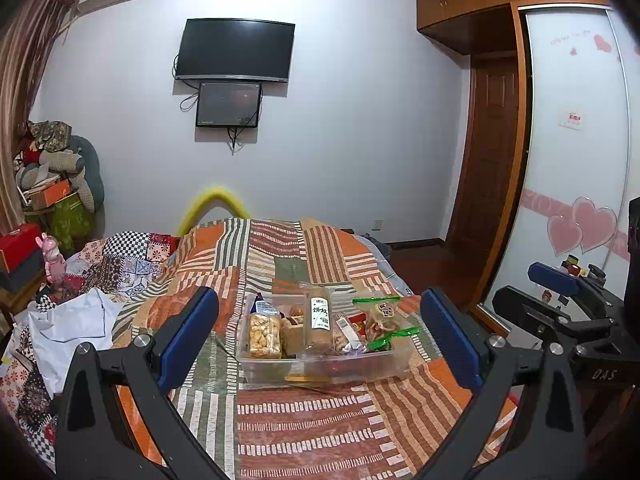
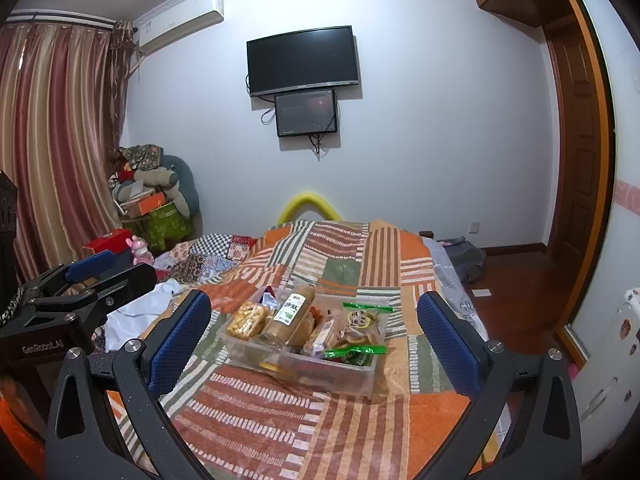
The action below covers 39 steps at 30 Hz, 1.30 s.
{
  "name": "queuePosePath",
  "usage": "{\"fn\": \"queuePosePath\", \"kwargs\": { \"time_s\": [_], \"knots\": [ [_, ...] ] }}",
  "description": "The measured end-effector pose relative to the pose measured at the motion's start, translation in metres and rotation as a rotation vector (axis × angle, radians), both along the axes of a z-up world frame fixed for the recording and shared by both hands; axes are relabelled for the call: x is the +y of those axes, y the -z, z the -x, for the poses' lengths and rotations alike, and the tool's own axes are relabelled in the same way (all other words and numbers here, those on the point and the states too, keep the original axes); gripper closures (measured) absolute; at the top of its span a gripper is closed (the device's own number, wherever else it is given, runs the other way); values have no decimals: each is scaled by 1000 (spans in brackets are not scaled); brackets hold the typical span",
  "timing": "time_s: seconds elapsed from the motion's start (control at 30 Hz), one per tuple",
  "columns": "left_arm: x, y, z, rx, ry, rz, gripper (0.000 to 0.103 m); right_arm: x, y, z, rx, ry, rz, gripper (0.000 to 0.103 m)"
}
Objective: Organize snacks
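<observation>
Even, slightly cool indoor light, soft shadows, sharp centres, strong fisheye bending and dark vignetted corners.

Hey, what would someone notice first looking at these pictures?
Probably the clear plastic bin crammed with snack packs, sitting mid-bed on the loud orange striped patchwork bedspread. Next, the open left gripper and right gripper framing it, and the dark TV on the far wall.

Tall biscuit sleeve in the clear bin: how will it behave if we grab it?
The biscuit sleeve looks like a round stack in thin film: probably stiff lengthwise but brittle under squeeze. The glossy wrap may slip. It leans on other packs in the clear bin, so neighbours could shift when lifted.
</observation>
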State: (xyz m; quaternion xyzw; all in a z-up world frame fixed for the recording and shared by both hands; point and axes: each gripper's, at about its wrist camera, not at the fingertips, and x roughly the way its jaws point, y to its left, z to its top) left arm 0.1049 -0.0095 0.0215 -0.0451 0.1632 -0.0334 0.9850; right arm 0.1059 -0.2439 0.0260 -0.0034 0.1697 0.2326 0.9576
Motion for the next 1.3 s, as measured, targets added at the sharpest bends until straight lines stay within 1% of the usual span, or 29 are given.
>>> {"fn": "queuePosePath", "kwargs": {
  "time_s": [0.7,0.93,1.3],
  "knots": [
    [0,5,1,-1,16,-10,0,3,-2,-1,-2,2,-9,0],
    [2,5,1,7,28,4,0,2,-2,0,-4,0,-11,0],
    [2,2,6,-10,27,-2,0,2,-3,0,-5,-4,-11,0]
  ]
}}
